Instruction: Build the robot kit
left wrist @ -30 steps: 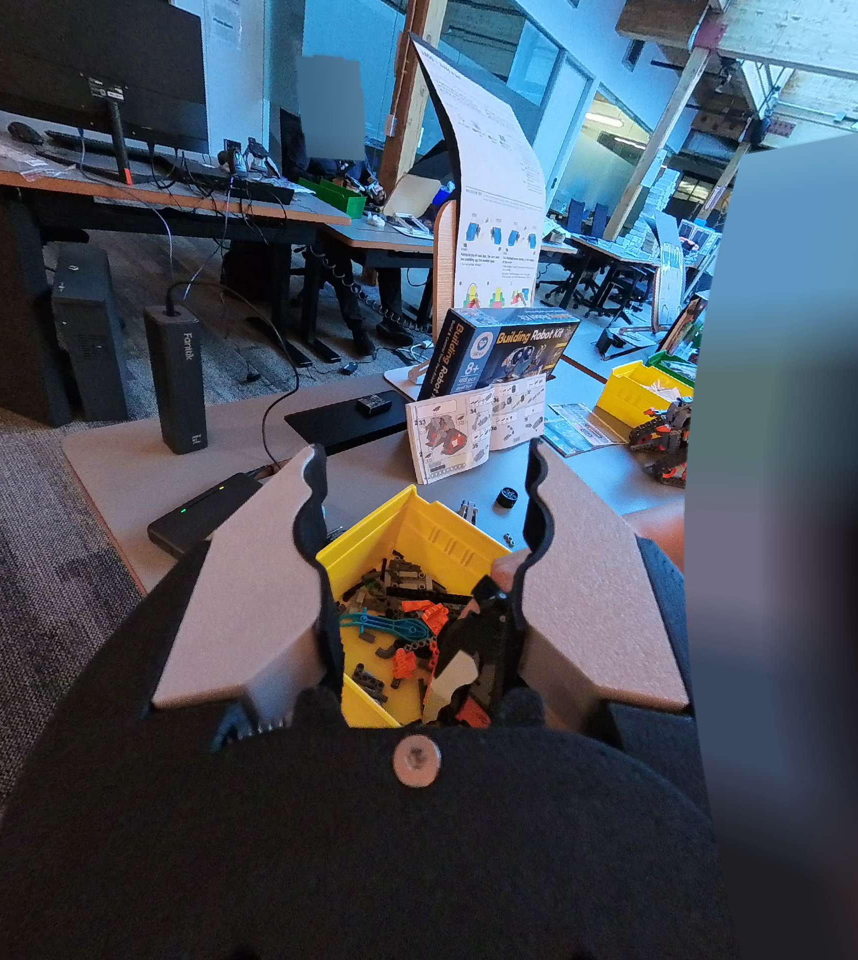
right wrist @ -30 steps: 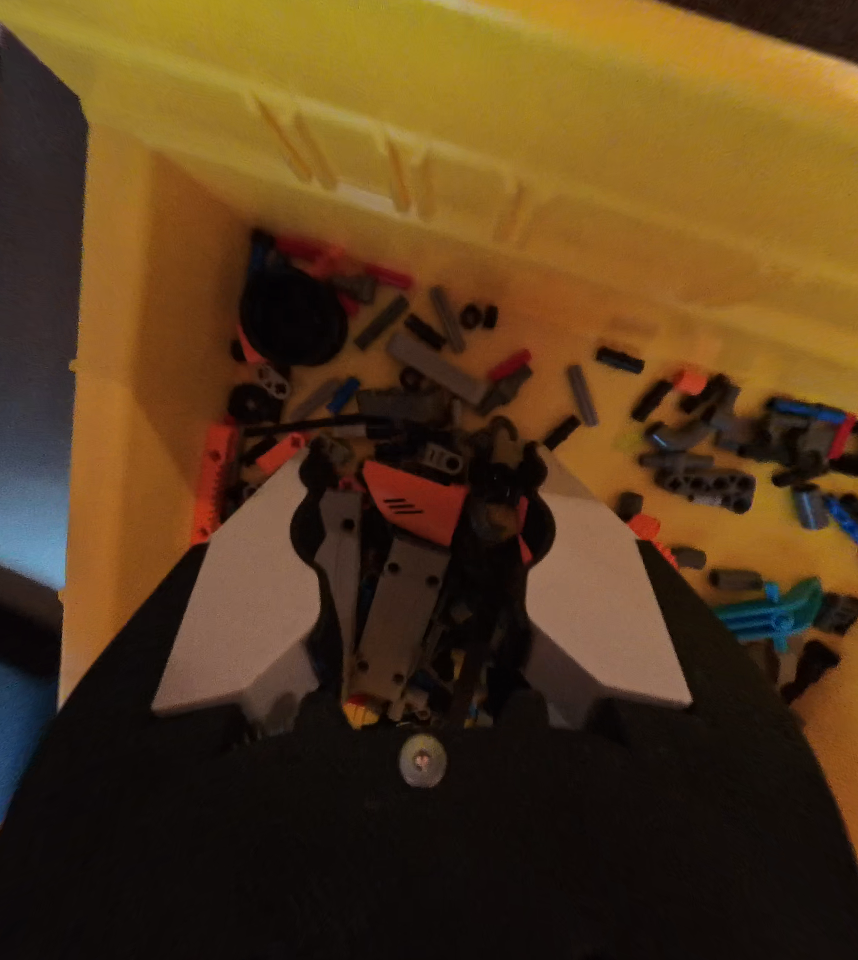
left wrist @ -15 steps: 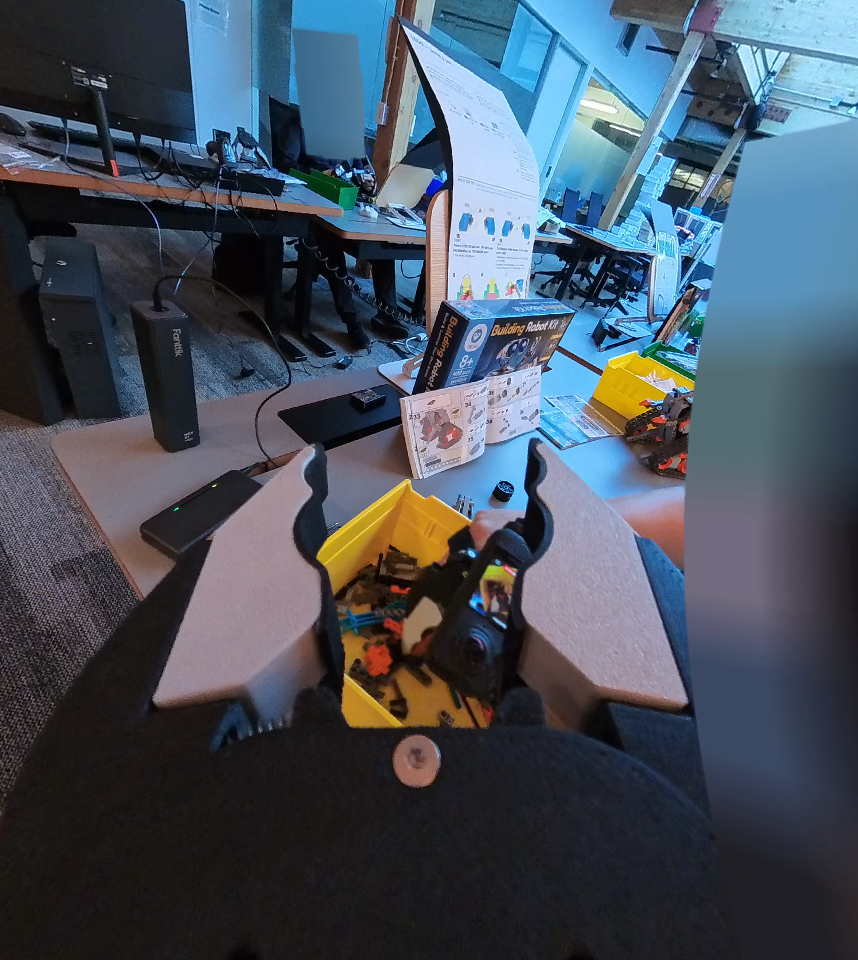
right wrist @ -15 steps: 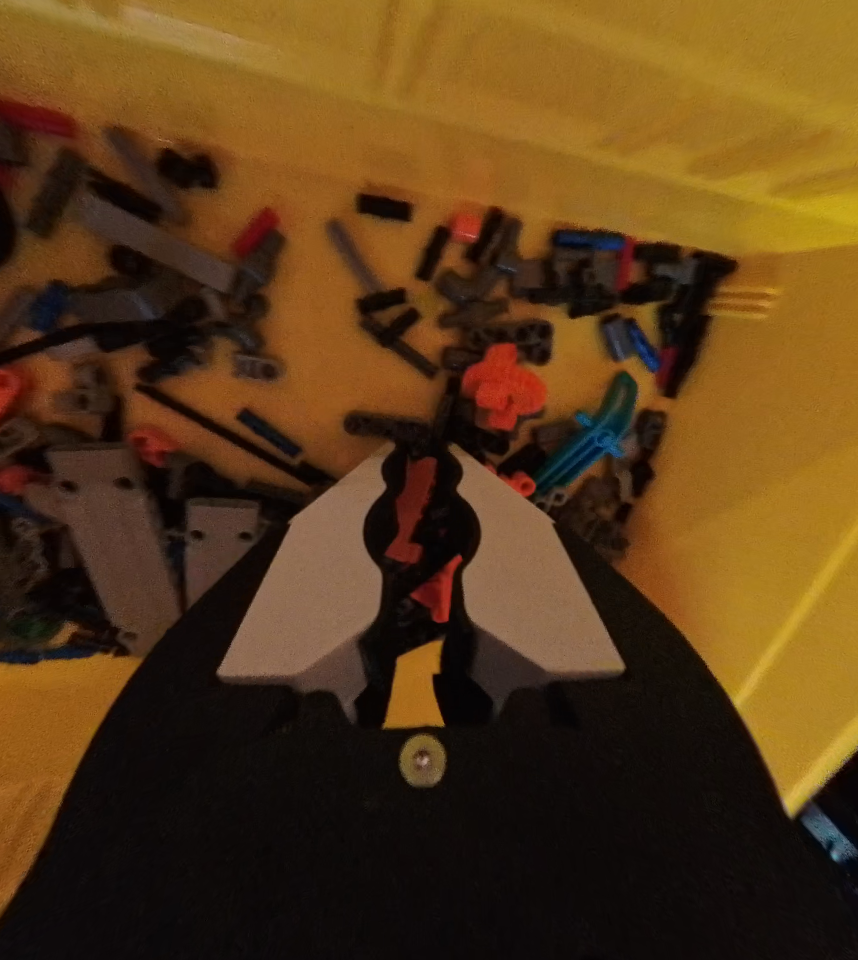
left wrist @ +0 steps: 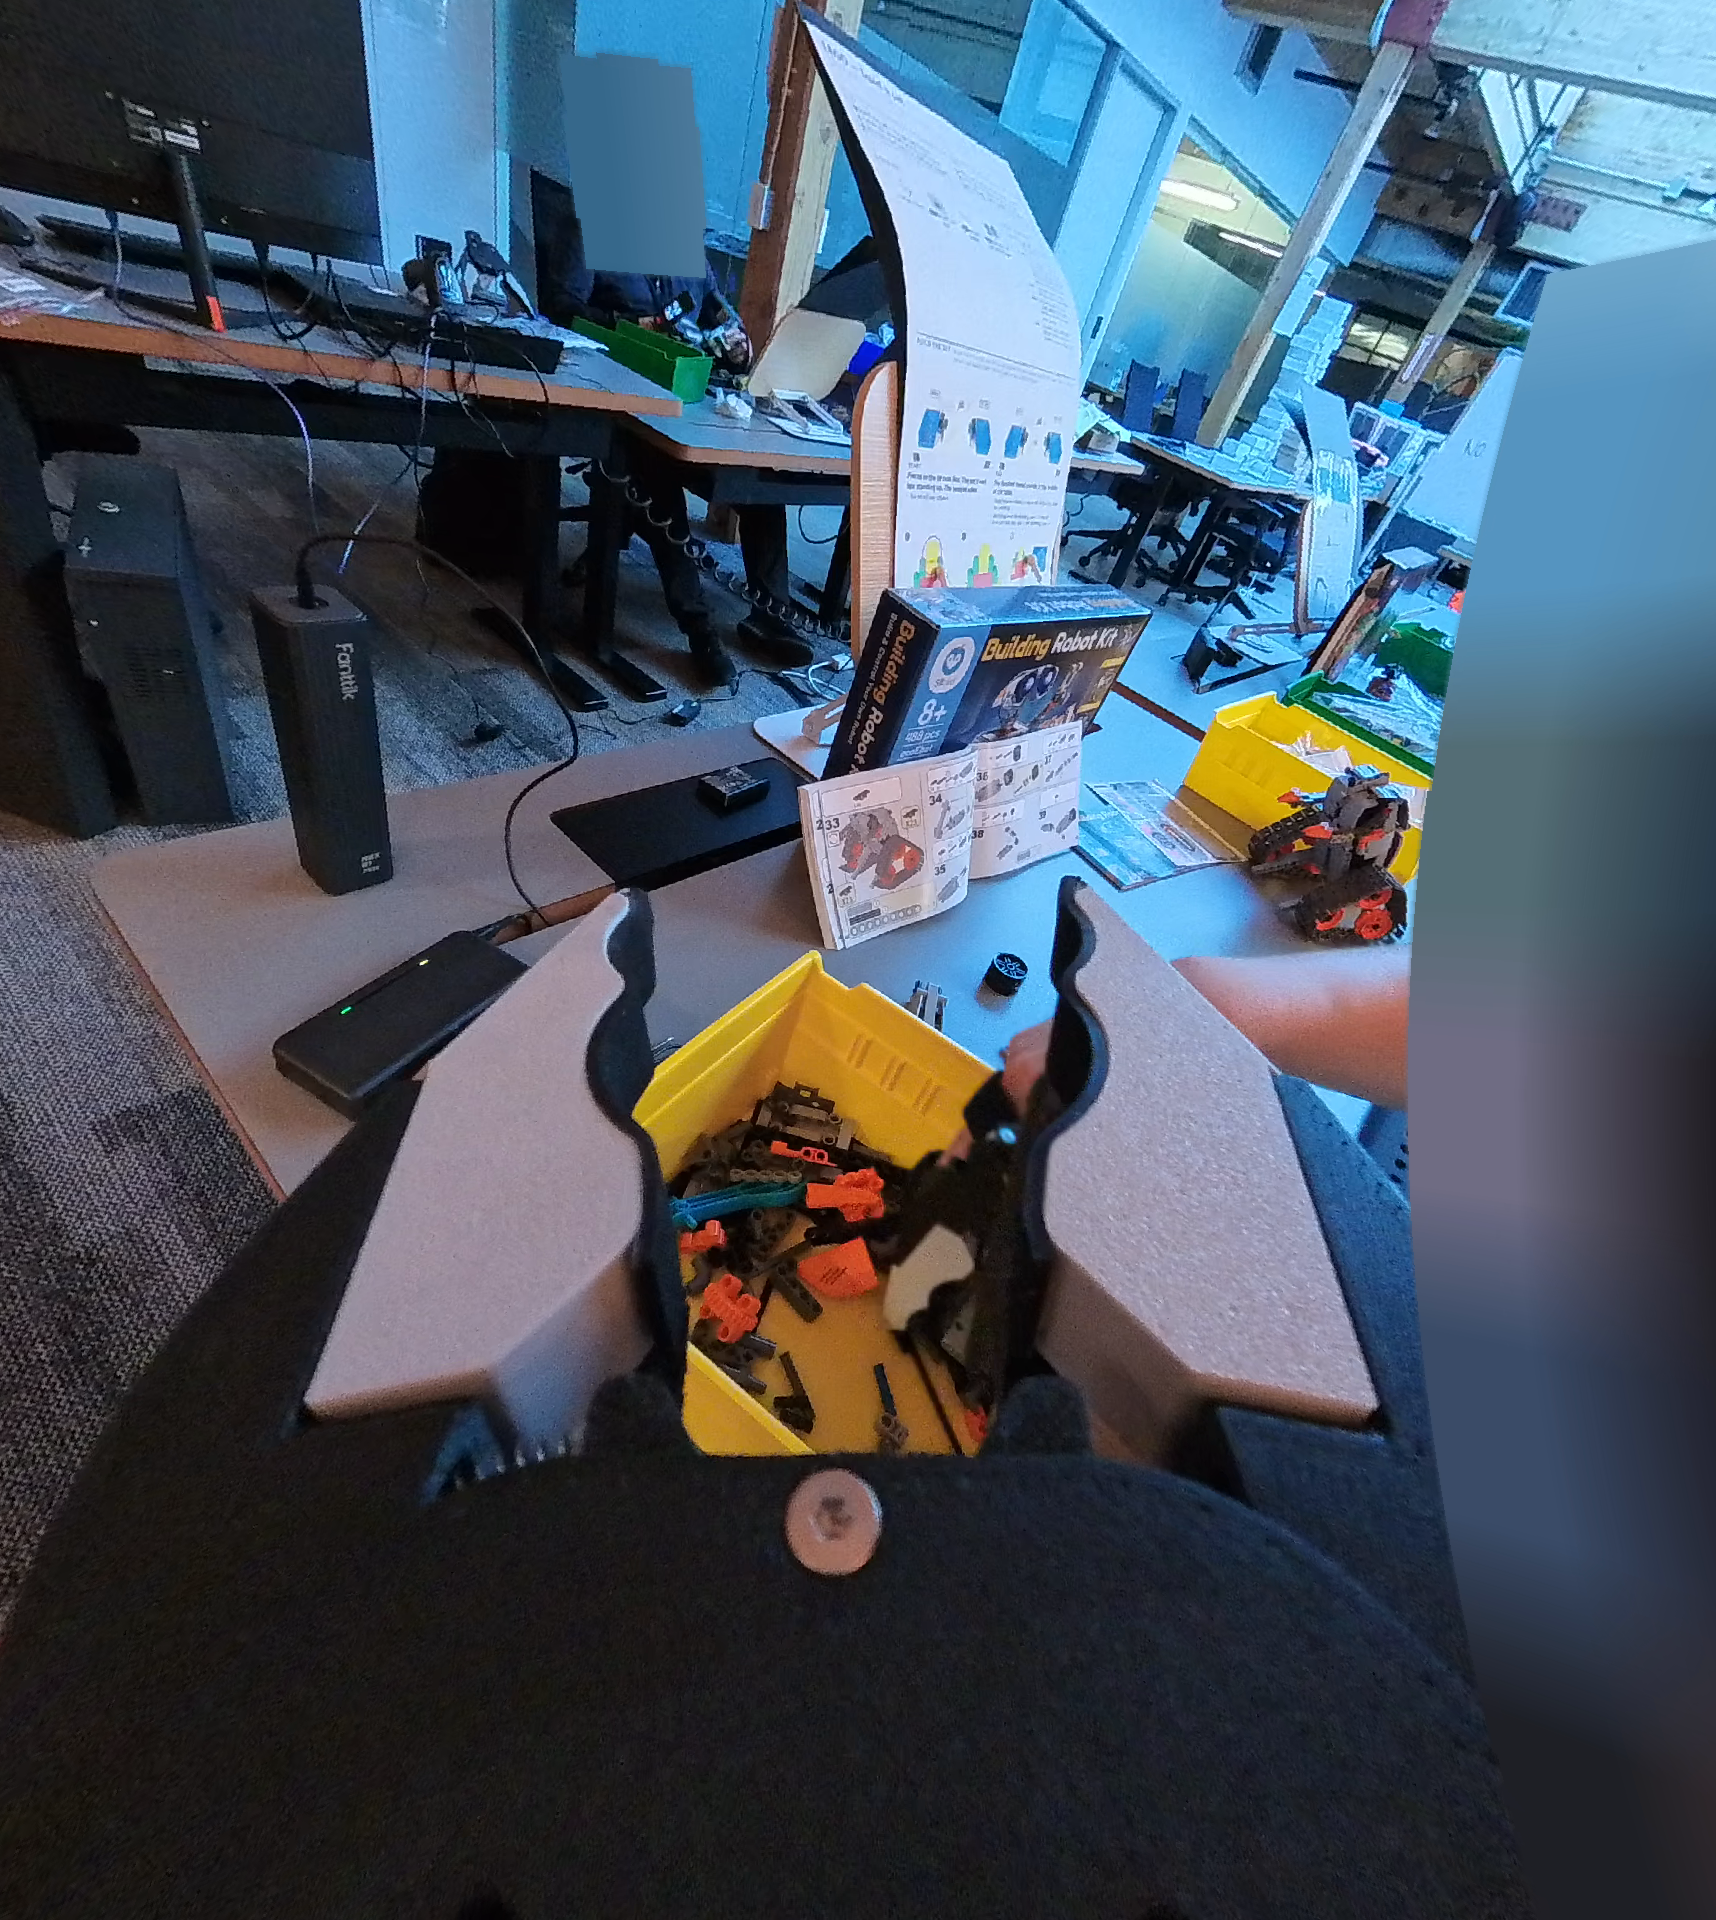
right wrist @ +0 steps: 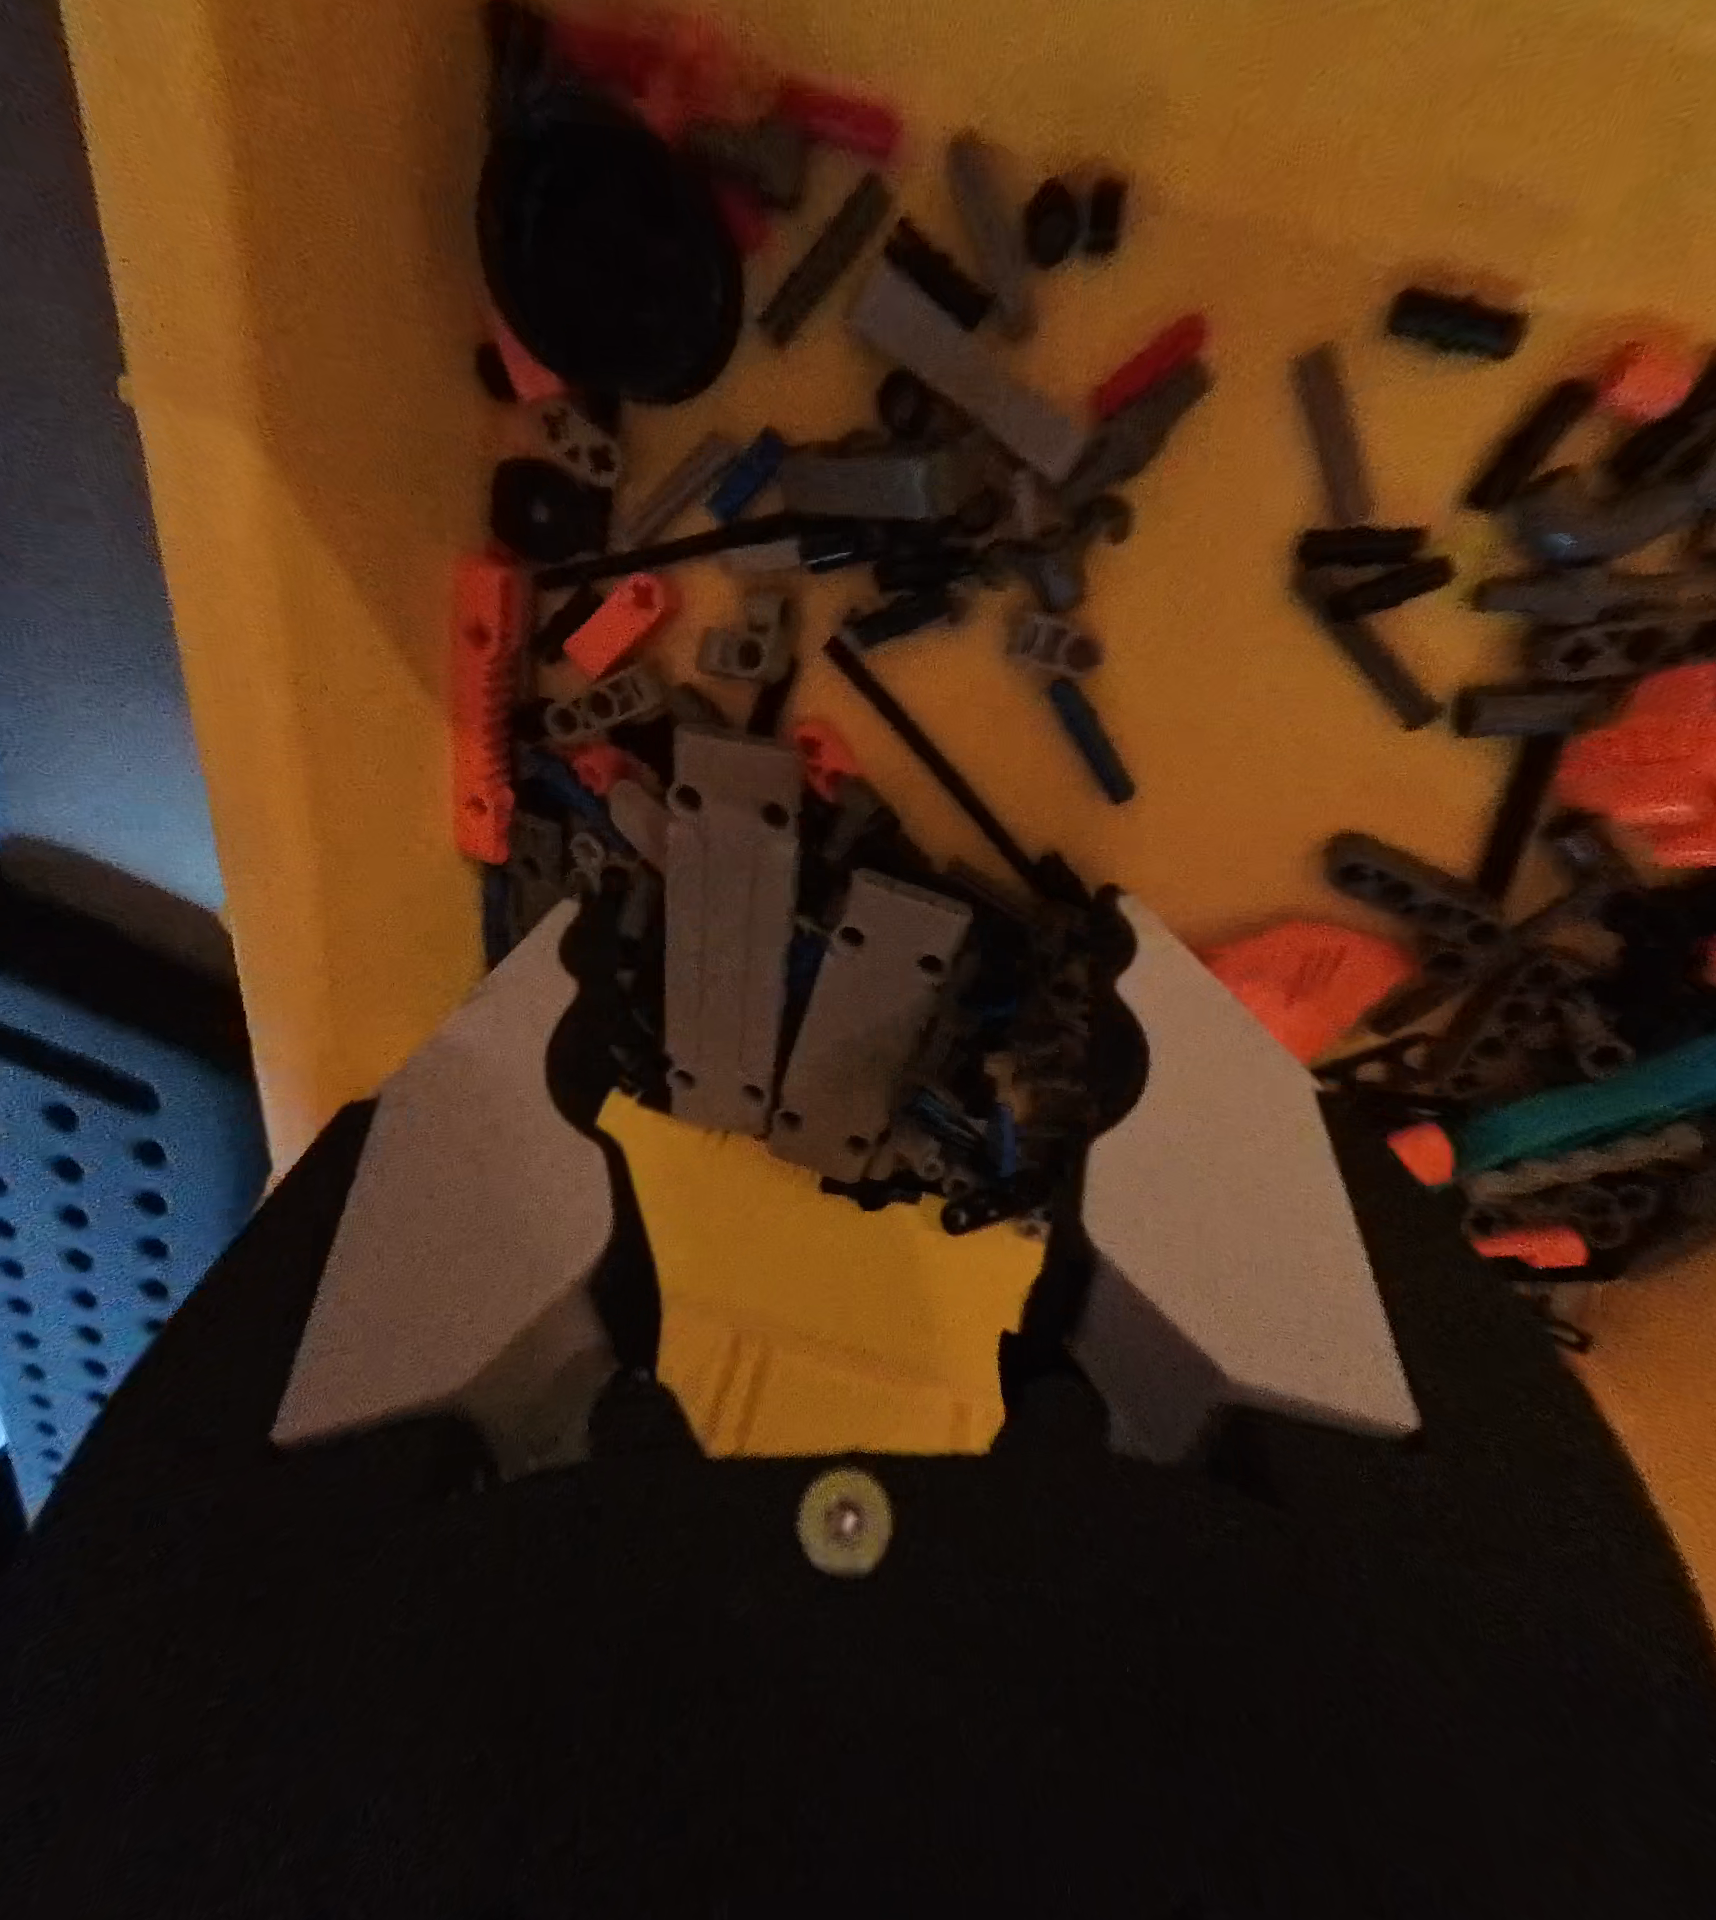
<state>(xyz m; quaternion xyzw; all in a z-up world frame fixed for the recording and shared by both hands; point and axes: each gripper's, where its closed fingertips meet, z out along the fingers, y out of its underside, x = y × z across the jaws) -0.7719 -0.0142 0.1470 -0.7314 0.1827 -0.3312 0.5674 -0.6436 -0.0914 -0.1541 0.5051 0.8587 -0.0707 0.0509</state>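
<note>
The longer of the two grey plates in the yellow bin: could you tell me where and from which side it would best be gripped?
Probably across its narrow width, near the upper end. The longer grey plate lies flat, pointing away from the open right gripper; its lower end sits among small parts beside the shorter grey plate. Come from above, one finger per long edge.

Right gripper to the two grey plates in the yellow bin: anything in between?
Nothing visible. The right gripper is open, its tips flanking the two grey plates, which lie on small dark parts by the yellow bin wall. A thin black rod ends near the right tip, not across the plates.
</note>
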